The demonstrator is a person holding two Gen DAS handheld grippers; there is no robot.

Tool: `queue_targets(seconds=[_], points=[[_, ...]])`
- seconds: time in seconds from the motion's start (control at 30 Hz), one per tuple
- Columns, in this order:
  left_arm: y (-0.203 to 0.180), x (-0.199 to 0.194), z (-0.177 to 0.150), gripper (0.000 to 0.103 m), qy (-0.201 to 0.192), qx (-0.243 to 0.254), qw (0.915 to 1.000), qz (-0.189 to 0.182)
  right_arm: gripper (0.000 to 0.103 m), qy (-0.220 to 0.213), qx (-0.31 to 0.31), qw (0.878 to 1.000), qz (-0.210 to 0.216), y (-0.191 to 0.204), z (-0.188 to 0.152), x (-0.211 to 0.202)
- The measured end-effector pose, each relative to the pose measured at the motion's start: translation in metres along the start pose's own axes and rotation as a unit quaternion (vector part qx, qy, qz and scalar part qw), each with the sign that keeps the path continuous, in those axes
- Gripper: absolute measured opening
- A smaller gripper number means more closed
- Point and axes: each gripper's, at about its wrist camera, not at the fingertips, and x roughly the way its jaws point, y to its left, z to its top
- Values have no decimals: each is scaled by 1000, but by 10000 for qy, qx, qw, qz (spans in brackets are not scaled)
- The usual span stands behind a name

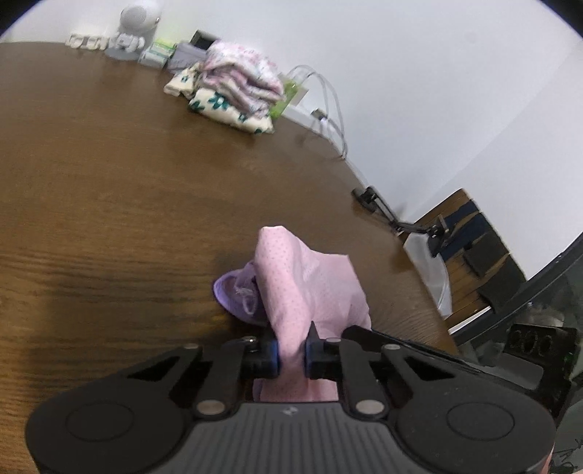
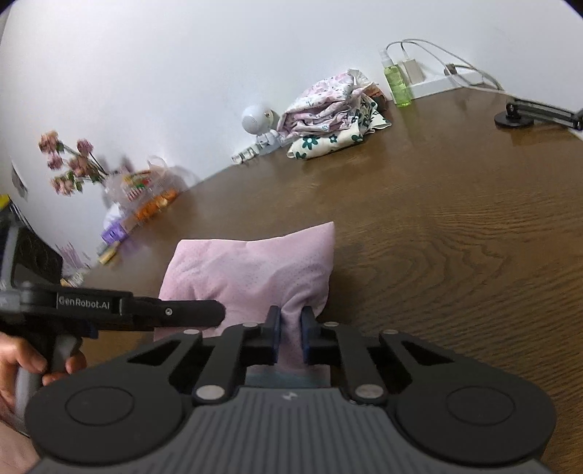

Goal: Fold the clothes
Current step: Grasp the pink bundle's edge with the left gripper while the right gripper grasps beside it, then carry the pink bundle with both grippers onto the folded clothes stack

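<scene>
A pink dotted garment (image 1: 309,288) with a purple inner part (image 1: 237,295) is held over the brown wooden table (image 1: 109,182). My left gripper (image 1: 291,350) is shut on its near edge. My right gripper (image 2: 290,330) is shut on another part of the same pink garment (image 2: 251,269), which shows as a folded, puffed rectangle. The left gripper's body (image 2: 120,310), held by a hand, reaches in from the left in the right wrist view, right beside the cloth.
A pile of folded floral clothes (image 1: 233,91) (image 2: 328,116) lies at the table's far edge by the wall. Near it are a white robot figure (image 1: 135,32), a green spray bottle (image 2: 399,84), cables and a black clamp arm (image 2: 528,113). Flowers and boxes (image 2: 138,189) stand at the far left.
</scene>
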Motion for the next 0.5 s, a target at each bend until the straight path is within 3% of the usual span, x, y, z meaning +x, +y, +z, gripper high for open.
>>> queue_targets(seconds=[0.27, 0.5], points=[[3, -26, 16, 11, -500, 41, 9986, -182, 9, -220, -218, 9994, 142, 27, 29, -3], [2, -61, 57, 11, -992, 453, 9939, -137, 9, -469, -754, 9959, 153, 68, 64, 5]])
